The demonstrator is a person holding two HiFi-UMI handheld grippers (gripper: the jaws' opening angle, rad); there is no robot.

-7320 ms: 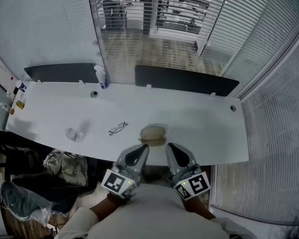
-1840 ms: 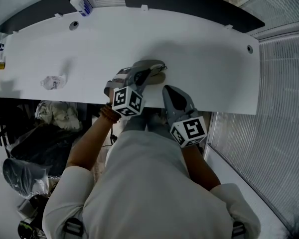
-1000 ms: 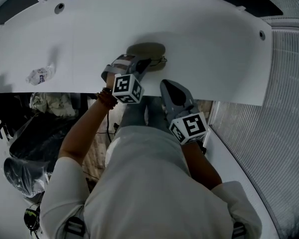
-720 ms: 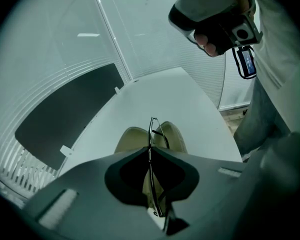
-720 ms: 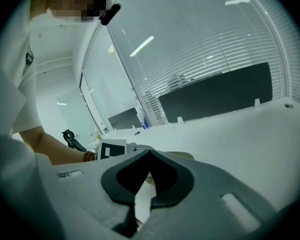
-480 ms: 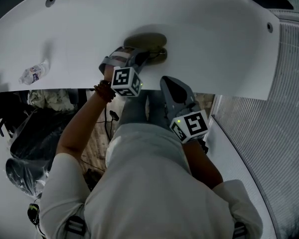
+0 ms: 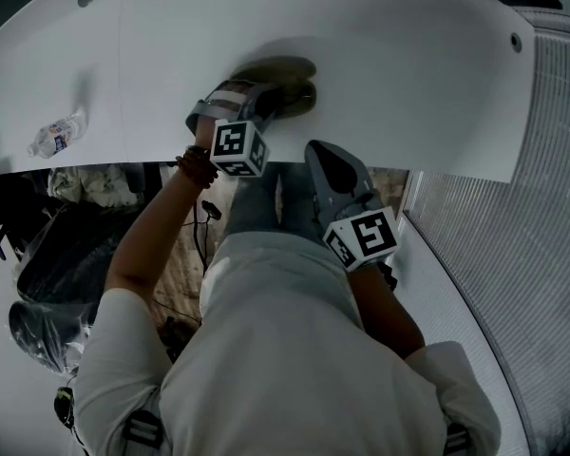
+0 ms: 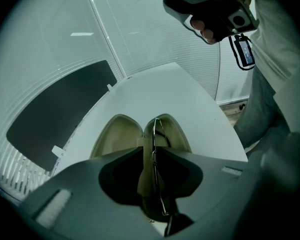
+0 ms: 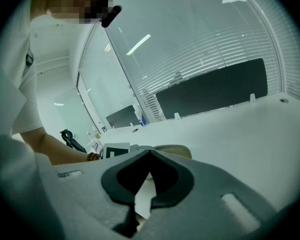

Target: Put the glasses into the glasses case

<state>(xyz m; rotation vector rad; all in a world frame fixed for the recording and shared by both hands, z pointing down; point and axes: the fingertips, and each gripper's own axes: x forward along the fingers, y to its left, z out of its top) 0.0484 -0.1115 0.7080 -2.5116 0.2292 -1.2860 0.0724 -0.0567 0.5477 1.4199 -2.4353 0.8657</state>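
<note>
The thin wire-framed glasses (image 8: 153, 134) are off their earlier spot on the white table (image 7: 389, 65) and up in the left gripper (image 7: 277, 99), which has swung in from the near edge and now hangs right over the open beige oval glasses case (image 7: 277, 68). In the left gripper view its jaws pinch the frame, lenses standing on edge above the case's right-hand half, partly inside it. The right gripper (image 7: 315, 152) waits off the table's near edge, just beside the left one, its jaws pressed together on nothing. A crumpled clear plastic bottle (image 7: 55, 136) lies well apart at the left.
</note>
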